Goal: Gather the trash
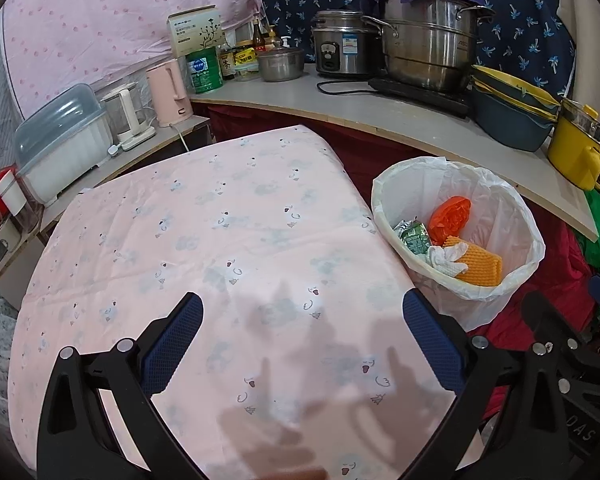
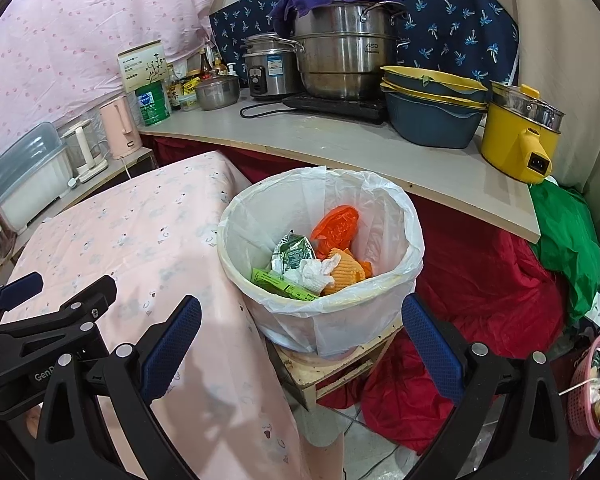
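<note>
A white-lined trash bin [image 2: 236, 236] [image 1: 384, 188] stands on a wooden stool beside the pink-clothed table [image 1: 220, 240] [image 2: 120, 240]. Inside lie an orange bag [image 2: 336, 222] [image 1: 450, 216], a crumpled white tissue [image 2: 312, 272] [image 1: 446, 260], a yellow-orange foam net [image 2: 346, 270] [image 1: 480, 266], a silver-green wrapper [image 2: 292, 256] [image 1: 414, 238] and a green carton [image 2: 276, 282]. My left gripper [image 1: 302, 332] is open over the table with nothing between its fingers. My right gripper [image 2: 300, 332] is open just before the bin, holding nothing. The left gripper's body [image 2: 40, 320] shows at left in the right wrist view.
A counter [image 2: 300, 140] behind holds steel pots [image 2: 344, 56], a rice cooker [image 2: 270, 68], stacked blue-yellow basins [image 2: 432, 112], a yellow electric pot [image 2: 516, 136], kettles and jars. Red cloth [image 2: 480, 280] and green cloth [image 2: 568, 240] lie below. A pink basket [image 2: 592, 392] sits at right.
</note>
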Motion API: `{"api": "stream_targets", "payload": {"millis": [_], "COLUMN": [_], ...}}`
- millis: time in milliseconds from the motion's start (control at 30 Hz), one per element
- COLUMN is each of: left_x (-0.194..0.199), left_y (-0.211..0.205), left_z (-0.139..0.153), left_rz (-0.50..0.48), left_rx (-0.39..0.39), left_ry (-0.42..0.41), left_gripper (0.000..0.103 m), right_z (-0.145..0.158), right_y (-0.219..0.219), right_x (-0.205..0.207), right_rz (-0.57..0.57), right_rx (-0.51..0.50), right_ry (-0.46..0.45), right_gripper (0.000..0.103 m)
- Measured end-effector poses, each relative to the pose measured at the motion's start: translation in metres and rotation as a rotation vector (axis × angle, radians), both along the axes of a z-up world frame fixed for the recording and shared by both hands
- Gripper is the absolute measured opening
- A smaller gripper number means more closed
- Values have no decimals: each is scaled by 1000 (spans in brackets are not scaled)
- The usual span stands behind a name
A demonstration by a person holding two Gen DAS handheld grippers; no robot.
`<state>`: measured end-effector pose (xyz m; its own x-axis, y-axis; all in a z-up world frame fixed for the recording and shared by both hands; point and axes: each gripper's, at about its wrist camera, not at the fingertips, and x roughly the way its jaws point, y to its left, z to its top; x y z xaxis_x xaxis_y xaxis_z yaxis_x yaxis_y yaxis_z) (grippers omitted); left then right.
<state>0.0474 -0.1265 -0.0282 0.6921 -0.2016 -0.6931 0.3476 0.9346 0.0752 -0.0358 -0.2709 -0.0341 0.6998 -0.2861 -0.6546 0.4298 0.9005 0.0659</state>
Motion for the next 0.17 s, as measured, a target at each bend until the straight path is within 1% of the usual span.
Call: {"api": "stream_targets", "payload": {"millis": [167], "left_x": [3], "left_y": [0], "left_z": [-3], "left_rz": [-7], "left_rx": [-11], "left_ry": [24], "left_gripper": [96], "right_z": [-3], "right_y": [0], "right_x": [0], "right_rz": [-4], "right_rx": [1], "right_ry": [3], "right_gripper": [97]}}
